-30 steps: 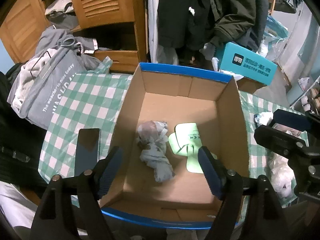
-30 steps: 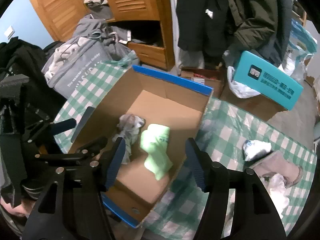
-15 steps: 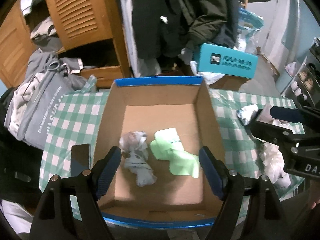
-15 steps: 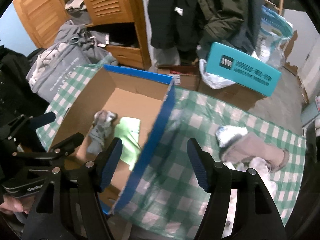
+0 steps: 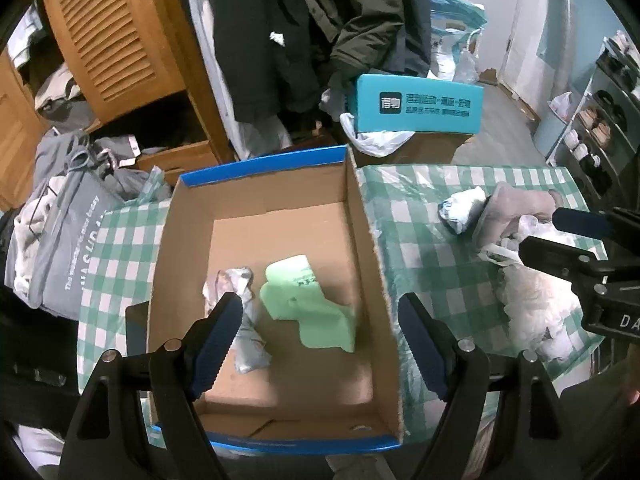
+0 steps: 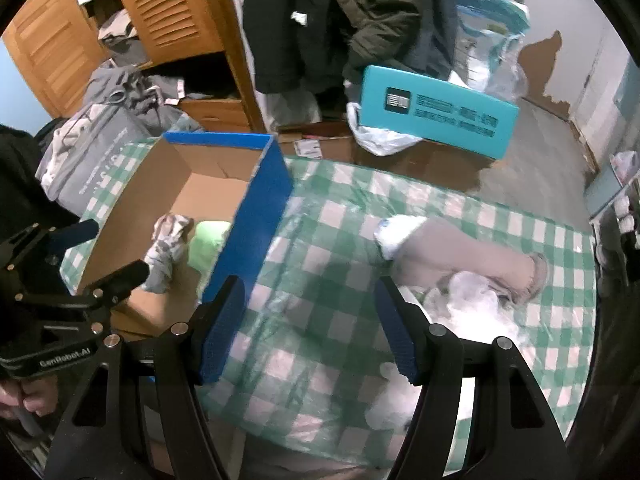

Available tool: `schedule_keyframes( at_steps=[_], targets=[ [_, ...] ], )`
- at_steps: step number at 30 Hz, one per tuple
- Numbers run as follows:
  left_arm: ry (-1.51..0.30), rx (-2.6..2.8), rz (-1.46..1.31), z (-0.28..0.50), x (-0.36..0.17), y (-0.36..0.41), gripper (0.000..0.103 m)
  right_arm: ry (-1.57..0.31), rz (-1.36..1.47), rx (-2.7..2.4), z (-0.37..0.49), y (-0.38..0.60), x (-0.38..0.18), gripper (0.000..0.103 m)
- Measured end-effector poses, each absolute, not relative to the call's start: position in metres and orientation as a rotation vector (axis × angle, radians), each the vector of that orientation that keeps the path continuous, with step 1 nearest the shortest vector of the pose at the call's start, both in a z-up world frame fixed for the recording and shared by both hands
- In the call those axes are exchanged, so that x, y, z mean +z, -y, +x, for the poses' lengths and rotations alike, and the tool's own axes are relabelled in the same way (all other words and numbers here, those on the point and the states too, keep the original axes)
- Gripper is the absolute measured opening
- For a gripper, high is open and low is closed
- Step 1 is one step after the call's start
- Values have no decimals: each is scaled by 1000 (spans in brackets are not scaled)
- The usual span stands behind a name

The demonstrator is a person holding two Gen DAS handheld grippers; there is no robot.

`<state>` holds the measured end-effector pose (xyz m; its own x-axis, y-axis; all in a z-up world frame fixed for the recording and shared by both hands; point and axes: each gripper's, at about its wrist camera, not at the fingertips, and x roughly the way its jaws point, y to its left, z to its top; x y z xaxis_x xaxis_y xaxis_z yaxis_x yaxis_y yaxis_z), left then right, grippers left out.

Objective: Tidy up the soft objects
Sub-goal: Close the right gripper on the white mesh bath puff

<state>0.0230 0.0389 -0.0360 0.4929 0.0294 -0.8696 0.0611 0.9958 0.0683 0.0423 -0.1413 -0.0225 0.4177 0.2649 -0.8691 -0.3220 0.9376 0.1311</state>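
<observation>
box [image 5: 362,216] on checked cloth [image 6: 320,264], two items inside.
grey sock [image 5: 240,320] beside green sock [image 5: 312,312]; left gripper [image 5: 320,344] and right gripper [image 6: 308,328] both apart, empty.

Louvred wood wardrobe [image 5: 108,36] w/ hanging dark coats [image 5: 288,28], grey floor [image 6: 536,152], pale blue walls [image 5: 560,20].

The box [image 5: 362,216] is open on top; its far half is bare floor, while a grey sock [image 5: 240,312] and a green sock [image 5: 316,308] fill the near half. Its tall right wall [image 6: 256,232] stands between the box and the table [image 6: 320,264]. Right of that wall the checked cloth lies clear as far as a beige sock [image 6: 452,252], a white roll [image 6: 396,230] and a white pile [image 6: 472,300], which crowd the right edge
</observation>
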Motion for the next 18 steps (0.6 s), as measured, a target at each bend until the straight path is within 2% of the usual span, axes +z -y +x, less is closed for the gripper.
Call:
schedule_keyframes(
  at_steps=[18],
  targets=[
    [-1128,-72,157,36,-57,20,81,-1107,-11,242,34,216,-41,67]
  ],
)
